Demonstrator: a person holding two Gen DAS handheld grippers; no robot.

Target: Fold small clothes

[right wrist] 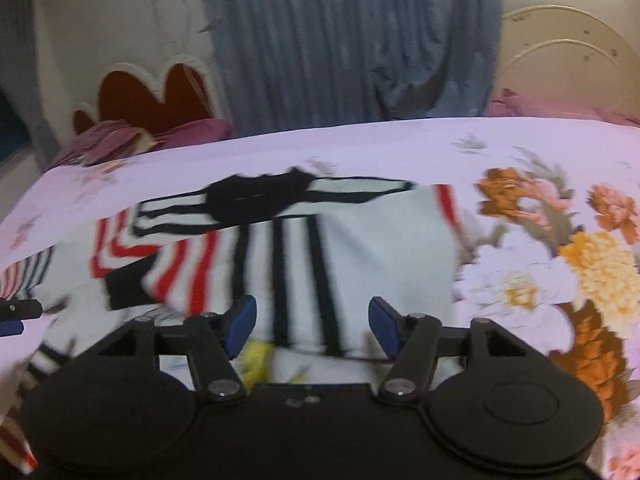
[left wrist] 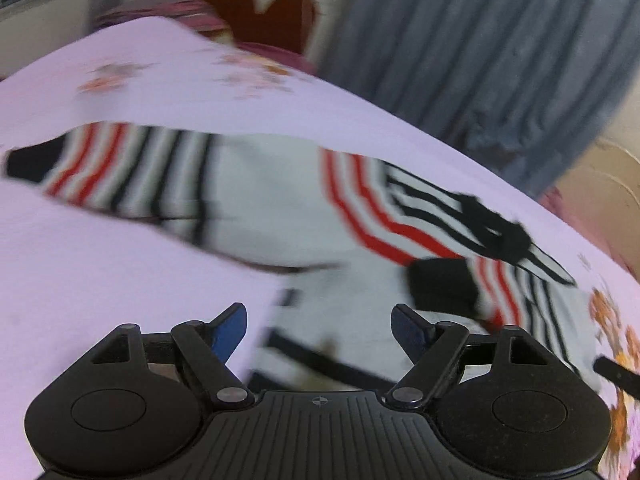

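Note:
A small white sweater [left wrist: 264, 196] with red and black stripes and black cuffs lies spread on the pale floral bedsheet [left wrist: 100, 264]. In the right wrist view the sweater [right wrist: 372, 248] has one striped sleeve folded across its body. My left gripper [left wrist: 318, 332] is open and empty just above the sweater's near edge. My right gripper [right wrist: 312, 326] is open and empty over the sweater's lower hem. The left gripper's tip shows at the left edge of the right wrist view [right wrist: 20, 312]. Both views are motion-blurred.
A grey curtain [right wrist: 352, 40] hangs behind the bed. A red flower-shaped headboard [right wrist: 156, 100] and purple pillows [right wrist: 132, 136] stand at the far left. Large orange and white flowers [right wrist: 560, 264] are printed on the sheet to the right.

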